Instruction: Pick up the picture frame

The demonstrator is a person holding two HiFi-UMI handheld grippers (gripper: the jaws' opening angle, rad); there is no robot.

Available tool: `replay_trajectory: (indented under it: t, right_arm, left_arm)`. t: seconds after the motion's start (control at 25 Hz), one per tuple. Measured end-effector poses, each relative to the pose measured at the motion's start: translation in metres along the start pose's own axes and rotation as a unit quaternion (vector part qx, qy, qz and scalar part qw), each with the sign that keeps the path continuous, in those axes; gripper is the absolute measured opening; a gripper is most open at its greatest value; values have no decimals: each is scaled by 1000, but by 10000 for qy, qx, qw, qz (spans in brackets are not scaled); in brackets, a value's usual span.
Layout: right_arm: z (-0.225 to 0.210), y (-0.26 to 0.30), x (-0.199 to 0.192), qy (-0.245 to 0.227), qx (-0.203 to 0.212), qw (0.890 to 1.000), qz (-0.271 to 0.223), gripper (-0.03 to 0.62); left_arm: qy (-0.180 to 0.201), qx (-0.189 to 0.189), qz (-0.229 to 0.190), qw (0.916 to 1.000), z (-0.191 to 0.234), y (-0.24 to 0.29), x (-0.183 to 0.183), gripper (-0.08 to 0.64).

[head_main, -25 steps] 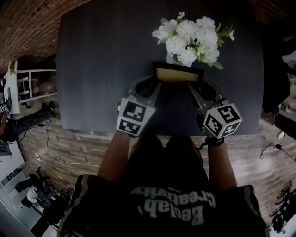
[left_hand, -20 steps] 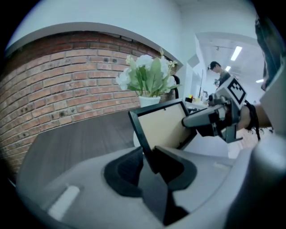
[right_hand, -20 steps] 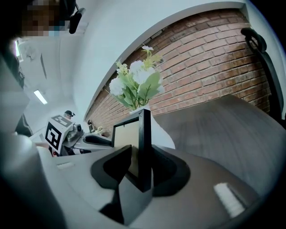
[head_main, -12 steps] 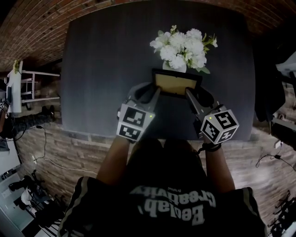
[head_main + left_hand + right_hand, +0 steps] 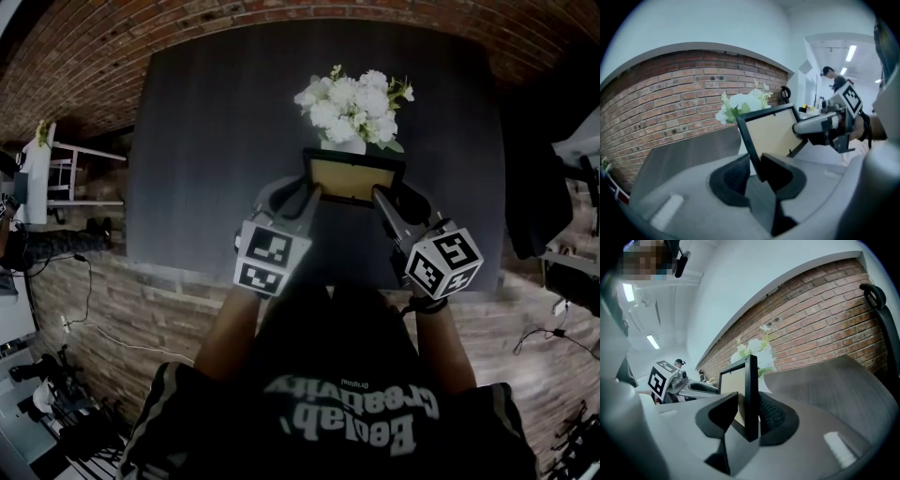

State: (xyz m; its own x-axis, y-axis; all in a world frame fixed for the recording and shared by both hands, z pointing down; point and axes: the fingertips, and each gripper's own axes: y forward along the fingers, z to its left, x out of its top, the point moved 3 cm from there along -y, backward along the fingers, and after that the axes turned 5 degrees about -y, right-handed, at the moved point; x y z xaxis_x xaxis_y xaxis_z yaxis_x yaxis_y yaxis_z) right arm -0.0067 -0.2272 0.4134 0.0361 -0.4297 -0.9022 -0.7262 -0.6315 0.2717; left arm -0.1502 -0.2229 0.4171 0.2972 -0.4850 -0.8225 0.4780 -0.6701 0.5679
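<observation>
A black picture frame (image 5: 353,176) with a tan backing hangs above the dark table (image 5: 206,141), held at both sides. My left gripper (image 5: 312,194) is shut on its left edge, which shows between the pads as the frame (image 5: 771,133) in the left gripper view. My right gripper (image 5: 380,195) is shut on the right edge; the frame (image 5: 749,394) stands upright between its jaws in the right gripper view. The frame's back faces me.
A white vase of white flowers (image 5: 352,105) stands on the table just behind the frame. A brick wall (image 5: 112,37) runs beyond the table. A black garment (image 5: 539,159) hangs at the right. A person (image 5: 833,77) stands far off in the corridor.
Both grippers have risen together with the frame held between them. The frame now hangs higher and closer to the camera, in front of the flowers.
</observation>
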Motion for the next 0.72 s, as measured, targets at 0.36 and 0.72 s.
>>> replay_trajectory:
  t: [0.36,0.72]
  right_arm:
    - [1,-23,21,-253,213,9993,-175,130]
    - [2,-46,42,-430,272,9981,-359,130]
  left_arm:
    - [19,264,-185,9995,-20,-14,22,81]
    - [105,353,-446,9983,-38,-25,45,80]
